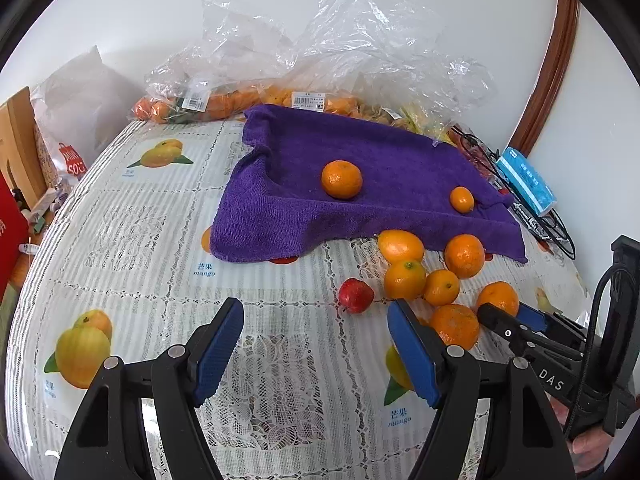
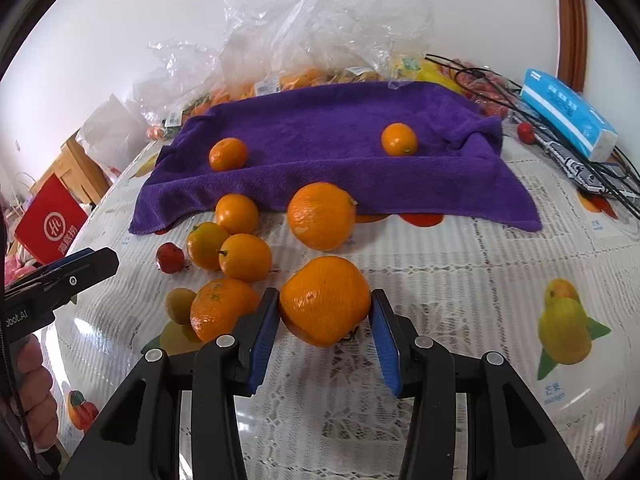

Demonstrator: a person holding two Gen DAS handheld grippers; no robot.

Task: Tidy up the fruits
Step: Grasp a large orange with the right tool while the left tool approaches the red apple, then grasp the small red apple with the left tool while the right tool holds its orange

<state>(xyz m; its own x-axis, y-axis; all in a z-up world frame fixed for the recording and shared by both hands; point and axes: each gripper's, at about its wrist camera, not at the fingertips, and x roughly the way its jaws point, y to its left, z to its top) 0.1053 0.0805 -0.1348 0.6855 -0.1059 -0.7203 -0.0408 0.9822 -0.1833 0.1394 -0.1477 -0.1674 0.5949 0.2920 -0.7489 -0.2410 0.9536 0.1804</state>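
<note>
My right gripper (image 2: 325, 296) is shut on a large orange (image 2: 325, 300), both blue pads pressing its sides just above the tablecloth. In the left wrist view that same gripper (image 1: 508, 314) holds the orange (image 1: 498, 296) at the right. My left gripper (image 1: 314, 308) stands open over bare tablecloth with nothing between its fingers. Several loose oranges (image 1: 404, 278) and a small red fruit (image 1: 356, 295) lie in front of a purple towel (image 1: 360, 208). Two oranges (image 1: 342, 179) (image 1: 462, 199) rest on the towel. Another big orange (image 2: 322, 216) sits at the towel's front edge.
Clear plastic bags (image 1: 340, 52) with more fruit lie along the wall behind the towel. A blue tissue pack (image 2: 568, 114) and black cables (image 2: 592, 176) sit at the right. A red bag (image 2: 50, 222) stands beyond the table's left edge. A hand (image 2: 36, 392) grips the left gripper's handle.
</note>
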